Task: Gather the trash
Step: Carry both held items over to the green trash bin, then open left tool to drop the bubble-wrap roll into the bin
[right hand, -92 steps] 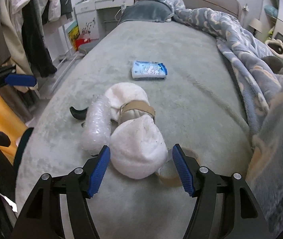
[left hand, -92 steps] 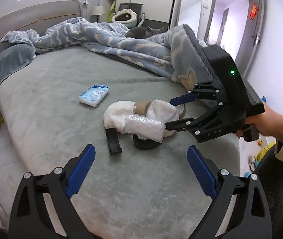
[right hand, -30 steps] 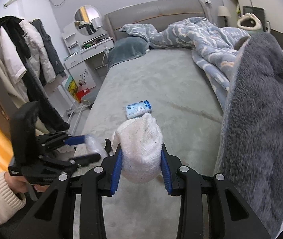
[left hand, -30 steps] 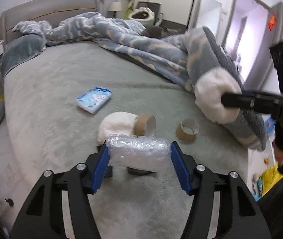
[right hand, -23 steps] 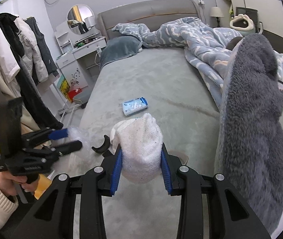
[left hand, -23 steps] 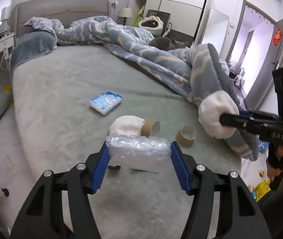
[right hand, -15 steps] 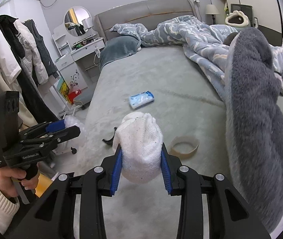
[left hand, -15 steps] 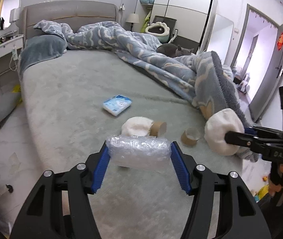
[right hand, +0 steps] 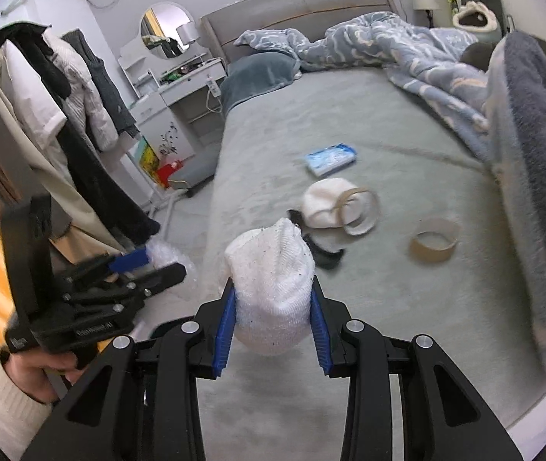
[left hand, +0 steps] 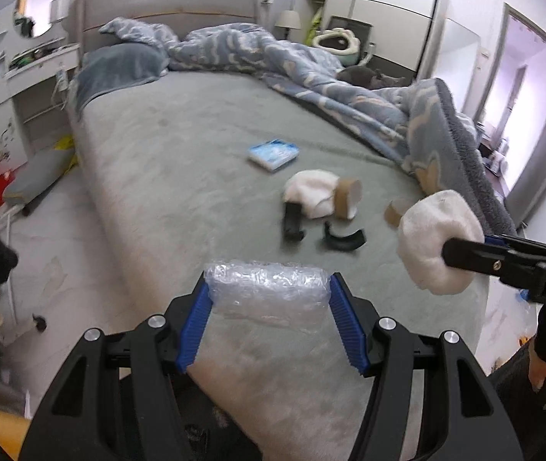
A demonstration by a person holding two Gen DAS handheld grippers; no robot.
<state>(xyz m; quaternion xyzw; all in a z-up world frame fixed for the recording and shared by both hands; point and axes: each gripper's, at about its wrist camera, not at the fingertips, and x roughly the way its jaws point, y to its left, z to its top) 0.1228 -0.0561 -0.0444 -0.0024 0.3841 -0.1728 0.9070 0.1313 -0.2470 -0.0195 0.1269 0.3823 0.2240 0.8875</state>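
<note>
Both loads have been drawn back from the bed: left gripper clamped on bubble wrap, right gripper on white bundle; slippery wrap could be dropped

A clear bubble-wrap roll lies crosswise, pinched between blue pads. A white speckled cloth wad is likewise clamped upright. On the grey bed beyond rest another white wad, two tape rings, black curved scraps and a blue tissue pack.
</note>
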